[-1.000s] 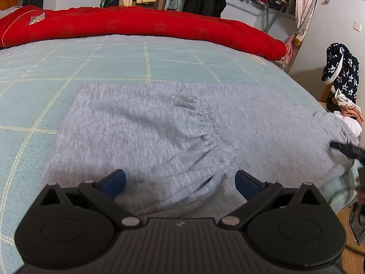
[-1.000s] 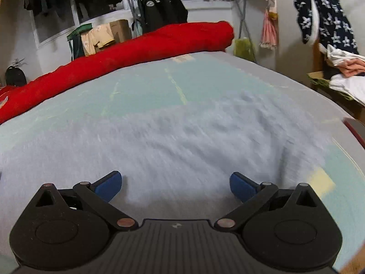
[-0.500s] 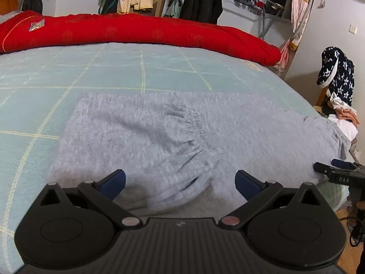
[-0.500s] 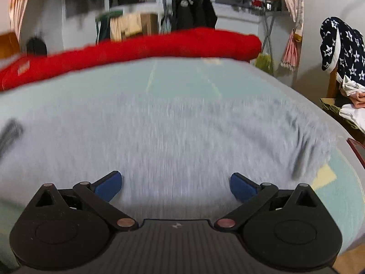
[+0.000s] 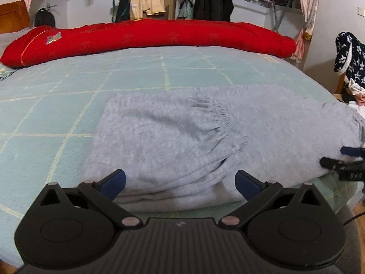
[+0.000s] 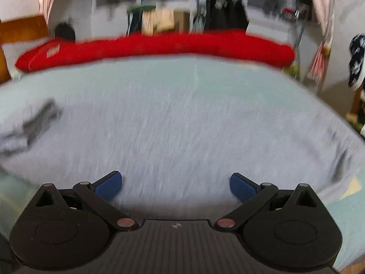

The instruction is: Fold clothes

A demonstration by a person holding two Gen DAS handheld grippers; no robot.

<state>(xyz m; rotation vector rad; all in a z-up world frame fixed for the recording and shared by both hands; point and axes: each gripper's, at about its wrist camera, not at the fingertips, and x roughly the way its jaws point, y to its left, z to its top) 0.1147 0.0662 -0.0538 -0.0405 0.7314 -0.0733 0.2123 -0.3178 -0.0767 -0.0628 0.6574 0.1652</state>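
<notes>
Grey fleece trousers [image 5: 182,132] lie flat on the pale green checked bed [image 5: 68,96], folded once, with the elastic waistband [image 5: 225,118] across the middle. My left gripper [image 5: 180,182] is open and empty over the trousers' near edge. My right gripper [image 6: 175,186] is open and empty above the right part of the trousers [image 6: 194,132]; that view is blurred. The right gripper also shows at the right edge of the left wrist view [image 5: 342,159], near the trousers' right end.
A long red quilt [image 5: 148,38] lies along the far side of the bed. A chair with a star-patterned garment [image 5: 349,54] and piled clothes stands right of the bed. Hanging clothes [image 5: 212,0] and a drying rack line the back wall.
Both grippers have drawn back toward the bed's near edge and stayed open. The right gripper has swung left, facing the red quilt squarely. The trousers have not moved.
</notes>
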